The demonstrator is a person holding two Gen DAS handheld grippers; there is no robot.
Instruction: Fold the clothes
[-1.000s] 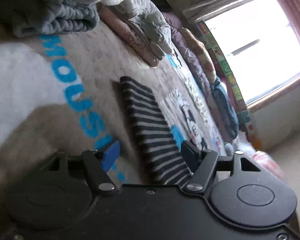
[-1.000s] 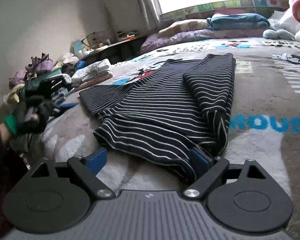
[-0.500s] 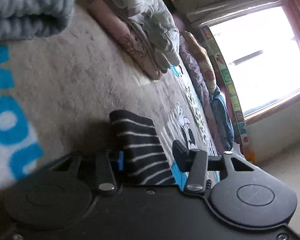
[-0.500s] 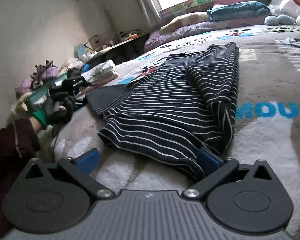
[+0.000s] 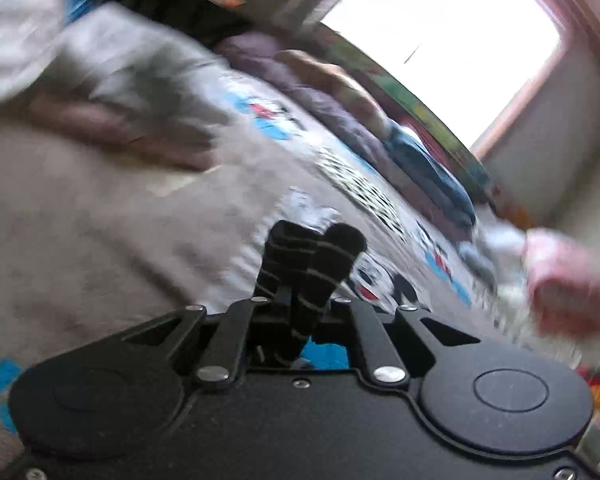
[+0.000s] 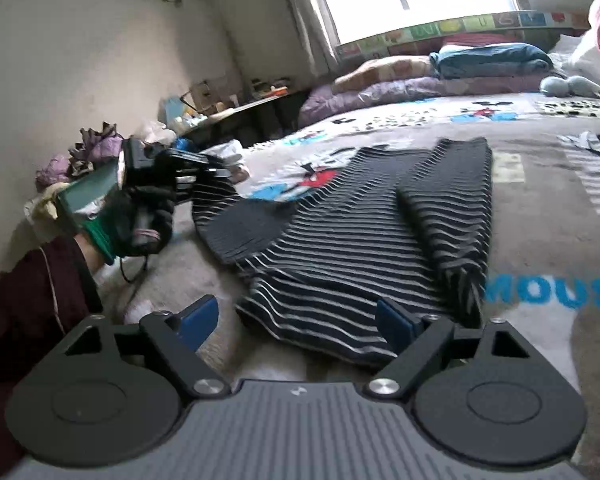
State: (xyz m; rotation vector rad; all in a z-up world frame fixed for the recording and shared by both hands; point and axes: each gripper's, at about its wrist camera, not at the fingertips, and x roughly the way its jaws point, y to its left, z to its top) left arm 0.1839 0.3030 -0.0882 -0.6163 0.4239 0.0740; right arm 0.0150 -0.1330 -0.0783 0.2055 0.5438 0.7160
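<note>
Left wrist: striped garment (image 5: 312,268) pinched

Our left claw (image 5: 300,300) is clamped tight on a bunch of the striped shirt (image 6: 360,232), lifted; right claw (image 6: 296,320) hangs wide open.

Seen: a bed (image 6: 540,152) under a grey cartoon-print blanket with blue letters. On it, spread flat, a dark striped garment (image 6: 360,240), one sleeve folded over the body. At the far edge, folded quilts (image 6: 380,84), purple and patterned, a blue folded blanket (image 6: 492,60) on top. Nearby, a grey plush toy (image 6: 568,85).
</note>
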